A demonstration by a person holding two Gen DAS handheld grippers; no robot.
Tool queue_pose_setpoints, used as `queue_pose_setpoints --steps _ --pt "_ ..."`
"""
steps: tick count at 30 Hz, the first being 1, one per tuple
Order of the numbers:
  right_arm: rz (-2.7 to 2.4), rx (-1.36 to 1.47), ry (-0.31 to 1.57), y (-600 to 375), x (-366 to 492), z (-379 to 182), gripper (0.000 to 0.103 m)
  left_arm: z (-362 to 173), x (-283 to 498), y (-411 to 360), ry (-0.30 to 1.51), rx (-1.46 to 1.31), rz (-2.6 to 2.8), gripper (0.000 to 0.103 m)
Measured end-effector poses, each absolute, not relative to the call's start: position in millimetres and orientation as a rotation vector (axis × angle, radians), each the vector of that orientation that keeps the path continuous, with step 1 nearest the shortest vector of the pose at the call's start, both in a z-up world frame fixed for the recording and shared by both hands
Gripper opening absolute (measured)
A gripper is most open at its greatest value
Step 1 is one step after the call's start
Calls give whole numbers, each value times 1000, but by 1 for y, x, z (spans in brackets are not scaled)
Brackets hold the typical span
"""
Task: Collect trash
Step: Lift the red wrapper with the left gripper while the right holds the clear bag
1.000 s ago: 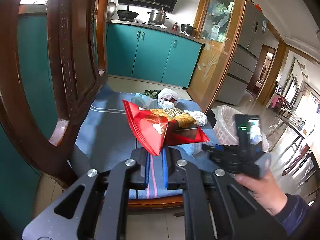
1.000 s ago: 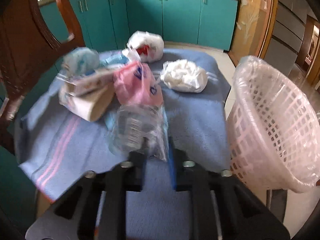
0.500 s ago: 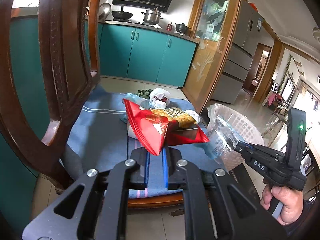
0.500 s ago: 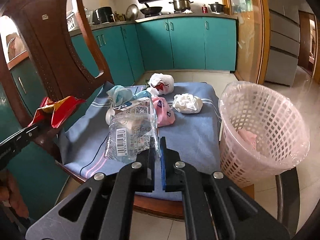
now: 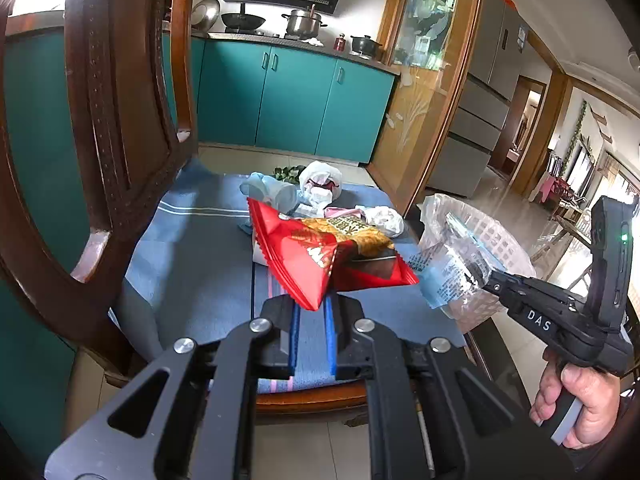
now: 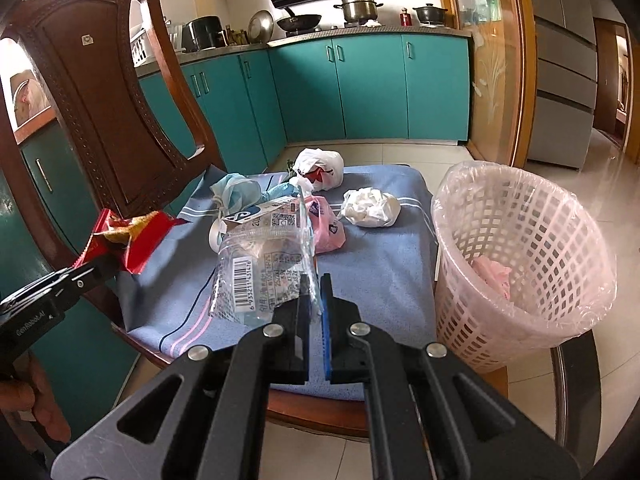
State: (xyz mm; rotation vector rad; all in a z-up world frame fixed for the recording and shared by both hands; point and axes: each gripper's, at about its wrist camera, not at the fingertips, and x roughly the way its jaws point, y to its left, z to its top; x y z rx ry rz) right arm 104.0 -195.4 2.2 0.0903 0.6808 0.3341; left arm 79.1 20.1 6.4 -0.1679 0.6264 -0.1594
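Observation:
My left gripper (image 5: 311, 304) is shut on a red snack wrapper (image 5: 320, 252) and holds it above the front of the chair seat; it also shows in the right wrist view (image 6: 128, 236). My right gripper (image 6: 315, 286) is shut on a clear plastic wrapper with a barcode (image 6: 260, 268), held above the seat's front right; it shows in the left wrist view (image 5: 448, 276). A white lined basket (image 6: 520, 264) stands right of the chair with a pink scrap inside. On the seat lie a pink bag (image 6: 326, 228), a white crumpled wad (image 6: 370, 208), a tied white bag (image 6: 320, 168) and a blue mask (image 6: 236, 190).
The trash lies on a blue cloth (image 6: 376, 264) over a wooden chair seat. The chair's dark wooden back (image 6: 104, 92) rises at the left. Teal kitchen cabinets (image 6: 360, 88) stand behind. Tiled floor surrounds the chair.
My right gripper has lifted the clear wrapper off the seat and pulled back toward the front right, near the basket. My left gripper holds the red wrapper almost still.

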Motion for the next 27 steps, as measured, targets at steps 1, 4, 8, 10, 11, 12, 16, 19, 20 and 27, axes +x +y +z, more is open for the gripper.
queue_pose_setpoints --steps 1,4,8,10,11,12,16,19,20,27 --pt "335 90 681 -196 104 2 5 6 79 20 628 -167 -160 12" --pt "337 91 681 -195 103 2 5 5 79 19 630 -165 -160 12" --pt "340 88 686 -193 103 2 5 5 79 19 631 -170 -154 12" --pt "342 87 688 -191 103 1 5 5 78 19 631 -170 -152 12" --pt "343 87 689 -191 102 1 5 4 78 19 632 -170 -152 12" --pt "344 86 690 -191 103 1 5 4 78 19 633 -171 -152 12" --pt "346 88 694 -191 103 -1 5 5 78 19 635 -175 -151 12" --pt "348 91 697 -192 104 -1 5 4 78 19 638 -177 -152 12" --pt "349 92 698 -192 104 -1 5 4 78 19 638 -177 -152 12" --pt "343 107 696 -198 106 0 5 3 79 20 644 -182 -148 12"
